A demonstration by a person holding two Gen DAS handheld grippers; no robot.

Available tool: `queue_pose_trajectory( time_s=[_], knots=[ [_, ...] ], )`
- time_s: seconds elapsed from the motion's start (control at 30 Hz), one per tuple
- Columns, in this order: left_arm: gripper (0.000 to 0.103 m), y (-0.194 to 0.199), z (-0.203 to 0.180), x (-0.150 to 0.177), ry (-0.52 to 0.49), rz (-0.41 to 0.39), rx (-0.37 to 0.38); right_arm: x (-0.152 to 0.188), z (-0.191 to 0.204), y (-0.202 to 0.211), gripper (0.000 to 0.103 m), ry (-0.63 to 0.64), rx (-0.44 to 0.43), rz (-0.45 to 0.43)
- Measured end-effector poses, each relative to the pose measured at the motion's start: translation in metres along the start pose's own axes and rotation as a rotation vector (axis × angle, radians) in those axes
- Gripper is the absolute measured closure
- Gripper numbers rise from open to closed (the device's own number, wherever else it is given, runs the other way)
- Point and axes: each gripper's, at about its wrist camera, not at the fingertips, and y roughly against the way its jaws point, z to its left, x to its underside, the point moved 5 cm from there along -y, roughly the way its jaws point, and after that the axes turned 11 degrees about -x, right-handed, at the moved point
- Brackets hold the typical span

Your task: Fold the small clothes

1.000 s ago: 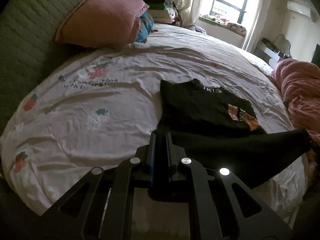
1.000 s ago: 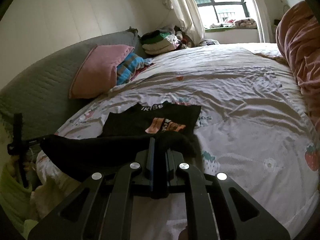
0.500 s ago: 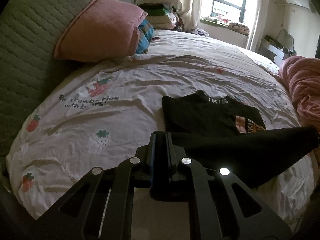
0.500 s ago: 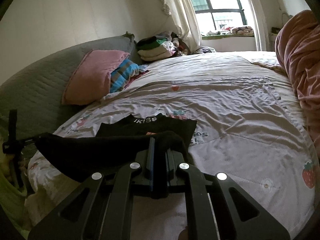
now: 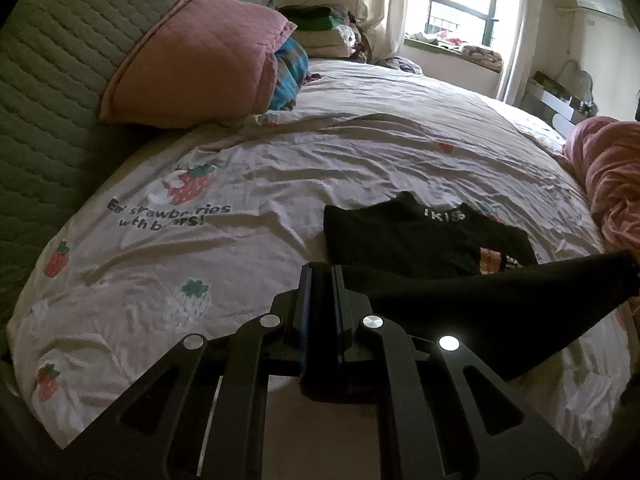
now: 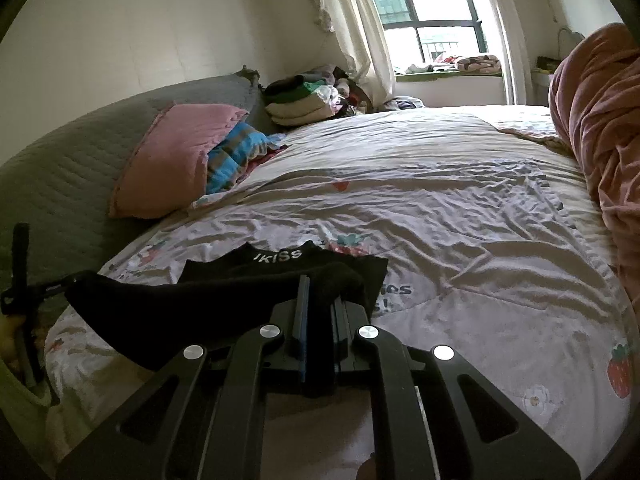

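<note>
A small black T-shirt (image 5: 404, 236) with white lettering at the collar lies on the strawberry-print bed sheet (image 5: 224, 248). Its near hem (image 5: 500, 304) is lifted off the bed and stretched taut between both grippers. My left gripper (image 5: 320, 276) is shut on the hem's left corner. In the right wrist view my right gripper (image 6: 318, 284) is shut on the other corner, with the black T-shirt (image 6: 288, 264) bunched over its tips and the raised hem (image 6: 180, 308) running left to the other gripper's tip (image 6: 36, 292). An orange print on the chest is mostly hidden behind the raised hem.
A pink pillow (image 5: 200, 60) and a blue striped cloth (image 5: 290, 72) lean on the grey quilted headboard (image 5: 44, 92). Folded clothes (image 6: 304, 100) are stacked at the bed's far corner. A pink duvet (image 6: 600, 128) is heaped on the right. A window (image 6: 432, 8) lies beyond.
Both grippers have carried the raised hem forward over the shirt toward its collar. The hem now hides most of the orange print.
</note>
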Motion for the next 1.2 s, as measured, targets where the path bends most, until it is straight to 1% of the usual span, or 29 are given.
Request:
queue_pose_trajectory(
  time_s=[0.2, 0.43, 0.77, 1.07, 1.13, 1.17, 1.2],
  knots=[
    [0.1, -0.019, -0.001, -0.007, 0.018, 0.004, -0.022, -0.006, -0.008, -0.018, 0.095, -0.005, 0.02, 0.008],
    [0.1, -0.041, -0.006, -0.011, 0.006, 0.012, -0.05, -0.009, -0.017, -0.04, 0.095, -0.002, 0.053, 0.02],
    [0.099, -0.076, -0.011, -0.014, -0.005, 0.035, -0.078, -0.005, -0.032, -0.068, 0.095, -0.023, 0.079, 0.054],
    [0.099, -0.108, -0.019, -0.011, 0.007, 0.065, -0.084, 0.003, -0.049, -0.099, 0.095, -0.048, 0.112, 0.1],
    [0.098, -0.113, -0.018, -0.01, 0.013, 0.067, -0.088, 0.005, -0.051, -0.104, 0.095, -0.053, 0.12, 0.107],
    [0.094, -0.114, -0.017, -0.01, 0.02, 0.066, -0.091, 0.006, -0.052, -0.107, 0.094, -0.054, 0.124, 0.111],
    [0.092, -0.116, -0.016, -0.011, 0.03, 0.063, -0.097, 0.008, -0.054, -0.11, 0.091, -0.055, 0.135, 0.114]
  ],
)
